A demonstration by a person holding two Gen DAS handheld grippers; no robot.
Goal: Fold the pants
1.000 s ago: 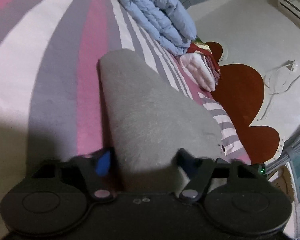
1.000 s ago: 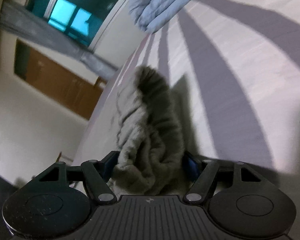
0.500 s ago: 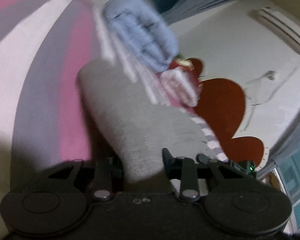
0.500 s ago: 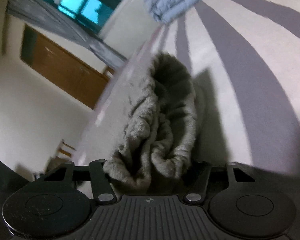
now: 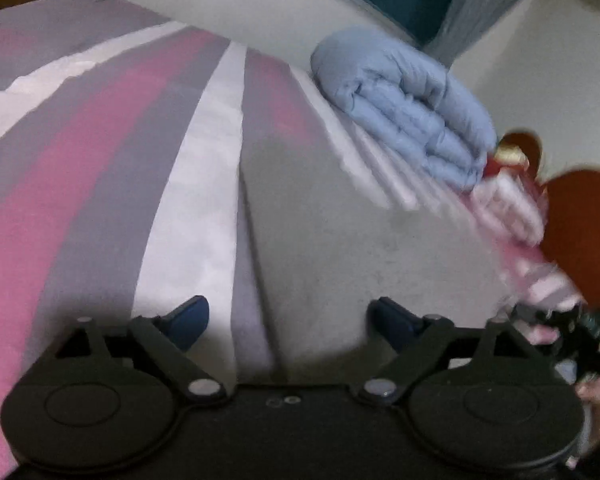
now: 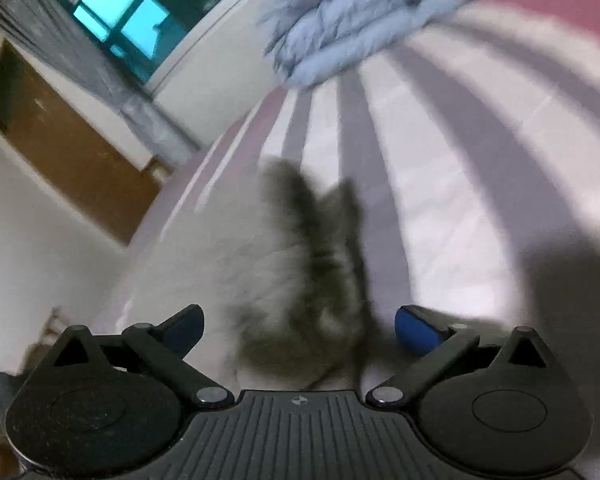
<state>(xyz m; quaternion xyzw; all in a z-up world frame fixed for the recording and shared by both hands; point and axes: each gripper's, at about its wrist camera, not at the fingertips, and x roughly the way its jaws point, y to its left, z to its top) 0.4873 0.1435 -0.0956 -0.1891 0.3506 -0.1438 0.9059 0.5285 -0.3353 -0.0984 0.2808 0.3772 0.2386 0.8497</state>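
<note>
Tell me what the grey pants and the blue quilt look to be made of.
Grey pants: probably fleece or thick knit; matte and fuzzy at the bunched edges, though blurred. Blue quilt: looks like padded, stitched cotton or microfibre; puffy channels, soft matte folds.

My bed's striped sheet (image 5: 100, 184) carries the grey pants (image 5: 340, 232), a folded blue quilt (image 5: 404, 108), and, blurred, possibly pink-white folded clothes (image 5: 508, 208).
</note>
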